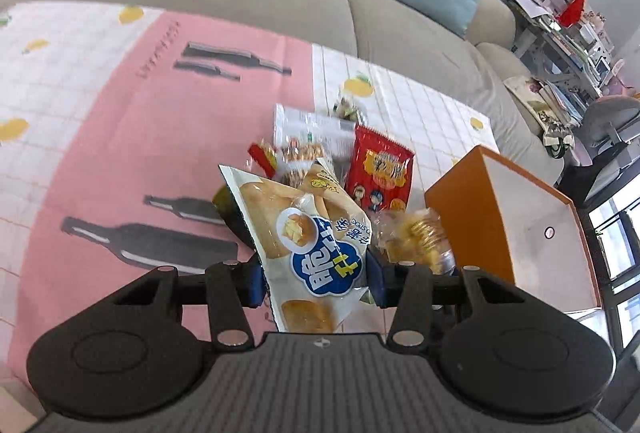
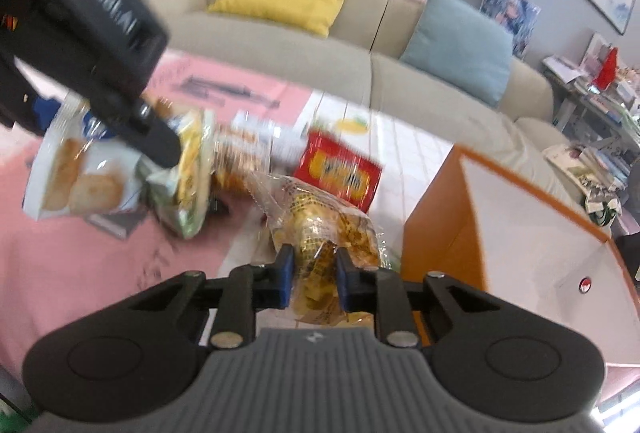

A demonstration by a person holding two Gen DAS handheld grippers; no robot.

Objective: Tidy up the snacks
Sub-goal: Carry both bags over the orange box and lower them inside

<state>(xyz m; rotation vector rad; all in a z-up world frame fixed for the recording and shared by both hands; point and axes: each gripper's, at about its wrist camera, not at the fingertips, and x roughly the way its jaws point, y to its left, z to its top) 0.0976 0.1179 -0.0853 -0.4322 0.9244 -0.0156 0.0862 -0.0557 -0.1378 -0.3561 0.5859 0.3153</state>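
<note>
While my left claw (image 1: 316,275) grips white-blue bread-snack bag (image 1: 308,233) above worktop (image 1: 100,137), right claw (image 2: 314,275) clenches clear yellow-snack packet (image 2: 324,229) beside orange box (image 2: 440,225).

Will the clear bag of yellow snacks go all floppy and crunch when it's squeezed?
Probably floppy: the clear bag is thin crinkly film, bulging around the right gripper whose fingers pinch it. The pieces inside look brittle, so squeezing could crush some. It looks light.
</note>
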